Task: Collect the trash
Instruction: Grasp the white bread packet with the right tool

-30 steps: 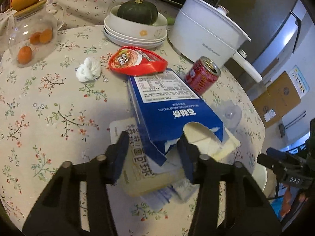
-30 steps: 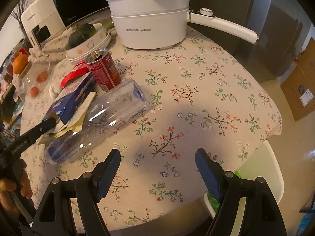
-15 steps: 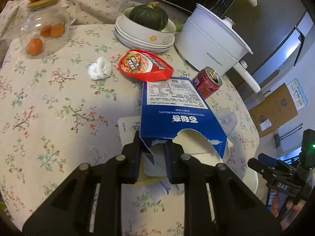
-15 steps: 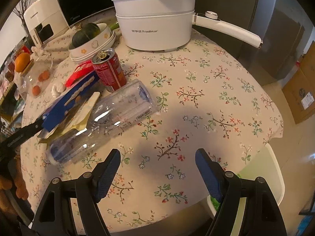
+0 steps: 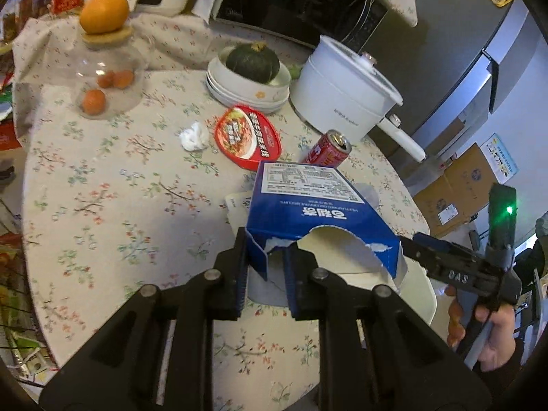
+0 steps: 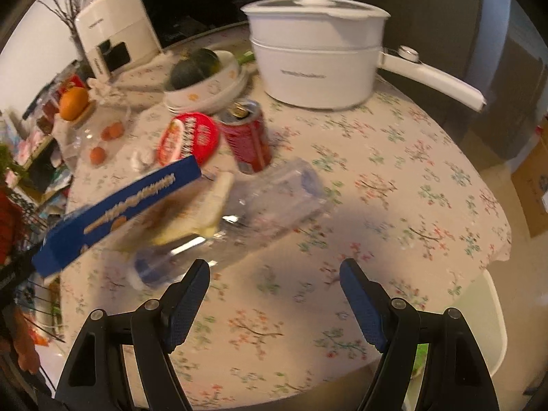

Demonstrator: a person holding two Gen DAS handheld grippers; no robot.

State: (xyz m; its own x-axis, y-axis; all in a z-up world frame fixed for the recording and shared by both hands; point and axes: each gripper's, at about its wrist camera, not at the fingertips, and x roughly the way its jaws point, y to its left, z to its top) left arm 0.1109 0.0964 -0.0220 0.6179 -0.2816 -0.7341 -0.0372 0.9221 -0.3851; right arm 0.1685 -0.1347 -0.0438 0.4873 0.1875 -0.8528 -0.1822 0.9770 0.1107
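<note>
My left gripper [image 5: 265, 267] is shut on the torn open end of a blue cardboard box [image 5: 315, 205] and holds it lifted above the table; the box also shows in the right wrist view [image 6: 120, 209]. A clear plastic bottle [image 6: 246, 212] lies on its side on the floral tablecloth, just ahead and left of my right gripper [image 6: 274, 294], which is open and empty. A red soda can [image 6: 248, 137] stands behind the bottle. A red food lid [image 5: 248, 135] and a crumpled white tissue [image 5: 193, 135] lie further back.
A white electric pot [image 6: 315, 65] with a long handle stands at the back. Stacked bowls hold a green squash [image 5: 251, 61]. A glass jar [image 5: 106, 82] with an orange on top stands far left. A white bin [image 6: 493, 328] sits below the table's near right edge.
My left gripper closed on the blue box's torn end and lifted it off the table. The right gripper moved closer to the bottle and stayed open.
</note>
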